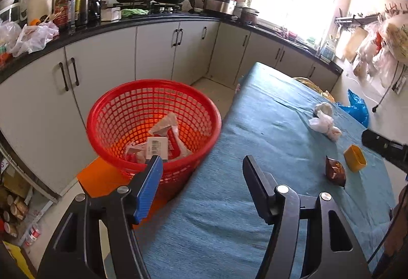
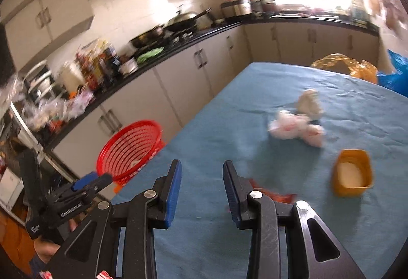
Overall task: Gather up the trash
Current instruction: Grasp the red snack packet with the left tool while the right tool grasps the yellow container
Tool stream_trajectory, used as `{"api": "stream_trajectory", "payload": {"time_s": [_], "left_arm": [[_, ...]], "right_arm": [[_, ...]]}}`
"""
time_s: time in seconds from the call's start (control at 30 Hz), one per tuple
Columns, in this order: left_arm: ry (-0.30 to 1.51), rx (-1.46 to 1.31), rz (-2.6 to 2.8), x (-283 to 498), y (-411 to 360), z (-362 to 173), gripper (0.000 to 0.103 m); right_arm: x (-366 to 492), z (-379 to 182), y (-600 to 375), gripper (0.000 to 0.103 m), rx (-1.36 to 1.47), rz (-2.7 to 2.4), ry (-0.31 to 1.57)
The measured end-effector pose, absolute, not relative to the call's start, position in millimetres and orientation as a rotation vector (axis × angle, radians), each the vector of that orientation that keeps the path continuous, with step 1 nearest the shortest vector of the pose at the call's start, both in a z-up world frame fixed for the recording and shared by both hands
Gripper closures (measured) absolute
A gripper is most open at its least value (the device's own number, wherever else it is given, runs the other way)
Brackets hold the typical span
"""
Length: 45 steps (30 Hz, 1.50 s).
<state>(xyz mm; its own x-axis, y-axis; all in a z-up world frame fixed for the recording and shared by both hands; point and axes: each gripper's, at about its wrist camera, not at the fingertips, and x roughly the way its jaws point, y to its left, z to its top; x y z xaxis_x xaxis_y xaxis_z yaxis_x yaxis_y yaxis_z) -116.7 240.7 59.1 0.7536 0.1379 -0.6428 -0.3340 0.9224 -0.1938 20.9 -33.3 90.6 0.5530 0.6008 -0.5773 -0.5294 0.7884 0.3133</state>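
Red basket [image 1: 153,123] left-centre, wrappers inside, beside blue-clothed desk [image 1: 267,151]. Left gripper [image 1: 202,164] jaws spread, empty. Right gripper [image 2: 202,167] jaws apart, empty. Orange tub [image 2: 352,172], crumpled wrappers [image 2: 295,126] on desk, right.

One red basket [image 1: 155,100] left of the grippers; ahead on the table, one yellow tub [image 1: 355,158], one brown wrapper [image 1: 335,171], two crumpled white wads [image 1: 321,123].
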Motion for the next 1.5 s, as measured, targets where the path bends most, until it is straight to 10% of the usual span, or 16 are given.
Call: {"api": "stream_trajectory", "payload": {"time_s": [0.7, 1.13, 1.27, 1.5], "left_arm": [[0.862, -0.216, -0.111, -17.1, 90.1, 59.4, 0.029], [0.958, -0.139, -0.177, 18.9, 41.7, 24.5, 0.029], [0.934, -0.114, -0.184, 17.4, 34.2, 19.9, 0.056], [0.867, -0.148, -0.162, 9.4, 43.3, 19.1, 0.06]], "right_arm": [[101.8, 36.6, -181.9, 0.067, 0.22, 0.303, 0.845], [115.3, 11.2, -170.3, 0.096, 0.161, 0.258, 0.889], [113.1, 12.5, -170.2, 0.097, 0.173, 0.258, 0.883], [98.2, 26.7, -167.1, 0.097, 0.177, 0.277, 0.819]]}}
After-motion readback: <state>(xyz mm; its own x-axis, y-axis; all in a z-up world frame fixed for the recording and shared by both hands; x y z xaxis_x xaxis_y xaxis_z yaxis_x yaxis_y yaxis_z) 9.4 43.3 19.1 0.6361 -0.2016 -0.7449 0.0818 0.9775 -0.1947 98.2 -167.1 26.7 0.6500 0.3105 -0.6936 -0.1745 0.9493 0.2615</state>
